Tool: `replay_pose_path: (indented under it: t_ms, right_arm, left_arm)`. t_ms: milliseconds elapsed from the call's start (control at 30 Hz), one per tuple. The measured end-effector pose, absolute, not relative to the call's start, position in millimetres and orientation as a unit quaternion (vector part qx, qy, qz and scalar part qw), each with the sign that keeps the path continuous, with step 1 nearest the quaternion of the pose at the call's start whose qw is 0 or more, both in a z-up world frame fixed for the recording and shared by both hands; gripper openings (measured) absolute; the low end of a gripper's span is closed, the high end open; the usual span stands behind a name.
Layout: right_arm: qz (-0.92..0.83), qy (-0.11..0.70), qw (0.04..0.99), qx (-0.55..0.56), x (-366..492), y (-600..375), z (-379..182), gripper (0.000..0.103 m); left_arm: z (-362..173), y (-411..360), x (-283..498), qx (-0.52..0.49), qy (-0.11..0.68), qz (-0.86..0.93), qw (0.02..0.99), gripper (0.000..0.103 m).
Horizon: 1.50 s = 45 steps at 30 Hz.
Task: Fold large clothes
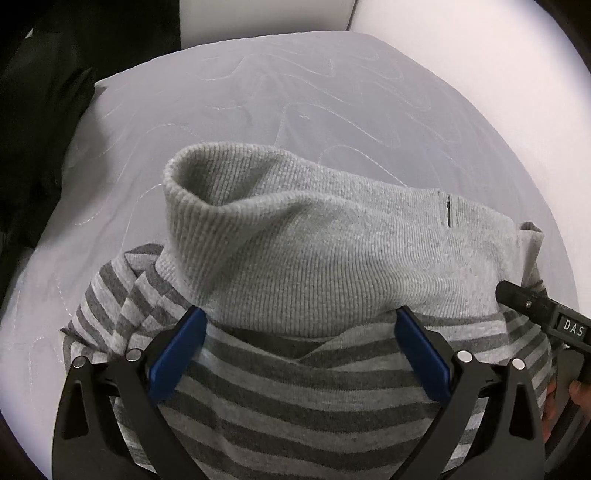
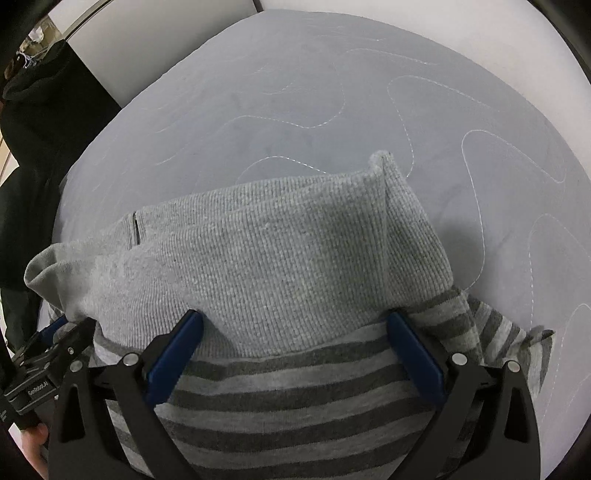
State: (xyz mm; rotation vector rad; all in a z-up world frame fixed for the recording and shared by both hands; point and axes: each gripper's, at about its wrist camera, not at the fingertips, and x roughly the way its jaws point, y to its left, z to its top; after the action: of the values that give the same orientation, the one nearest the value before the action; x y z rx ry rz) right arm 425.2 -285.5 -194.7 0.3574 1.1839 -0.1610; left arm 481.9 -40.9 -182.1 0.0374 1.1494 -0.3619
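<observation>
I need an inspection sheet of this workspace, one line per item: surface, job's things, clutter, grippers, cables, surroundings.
Surface: pale quilted bed cover with stitched wavy lines.
Job's things: grey ribbed knit garment lying folded over a grey striped garment; a small slit shows near its far edge.
Clutter: nothing seen on the cover apart from the clothes.
Grippers: left gripper open, blue pads spread above the clothes; right gripper open likewise; nothing pinched.
Cables: nothing seen.
Surroundings: dark clothing beside the bed, white wall behind.

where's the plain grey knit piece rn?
The grey knit garment lies folded atop the striped garment on the quilted mattress, just ahead of both open grippers.
</observation>
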Motion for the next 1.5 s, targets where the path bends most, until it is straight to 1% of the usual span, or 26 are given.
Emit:
replay_pose_path:
  t_ms: [233,533,667,733,800,867,967,1067,1167,1333,1500]
  right_arm:
    - [-0.074,0.554,0.812,0.171,421.3,-277.9,-189.1,0.098]
    - [-0.035,0.536,0.824,0.177,390.3,-281.7,-132.5,0.098]
    - [-0.02,0.537,0.826,0.171,364.2,-293.8,-122.4,0.098]
    - [-0.006,0.543,0.818,0.192,349.8,-305.1,-126.5,0.098]
    - [-0.001,0.549,0.805,0.225,326.2,-322.2,-132.2,0.098]
    - [-0.013,0.558,0.802,0.212,310.2,-331.5,-137.0,0.098]
    - [-0.022,0.561,0.794,0.233,284.7,-346.0,-142.7,0.098]
    - [-0.037,0.563,0.79,0.239,266.3,-362.5,-150.7,0.098]
    - [-0.007,0.55,0.779,0.3,256.8,-378.5,-165.3,0.098]
    - [0.059,0.533,0.753,0.382,258.2,-395.9,-195.9,0.098]
    - [0.09,0.513,0.755,0.4,258.9,-404.1,-200.2,0.098]
  left_arm:
    - [-172.4,-48.5,454.6,0.024,0.544,-0.169,0.822,0.098]
    - [-144.1,-39.3,428.8,0.058,0.551,-0.157,0.818,0.097]
    - [-135.0,-20.3,413.7,0.056,0.551,-0.154,0.818,0.097]
    - [-133.4,-9.0,403.3,0.053,0.553,-0.158,0.816,0.097]
    - [-132.3,7.0,394.6,0.03,0.555,-0.165,0.814,0.097]
    - [-133.3,23.9,387.3,-0.001,0.557,-0.166,0.814,0.097]
    - [-136.9,56.1,376.0,-0.019,0.553,-0.141,0.821,0.097]
    - [-151.5,96.0,373.1,-0.068,0.566,-0.12,0.813,0.097]
    - [-173.4,121.5,376.7,-0.103,0.583,-0.129,0.795,0.097]
    - [-183.7,138.3,377.2,-0.145,0.573,-0.168,0.789,0.097]
    - [-186.8,140.0,388.5,-0.149,0.568,-0.208,0.782,0.097]
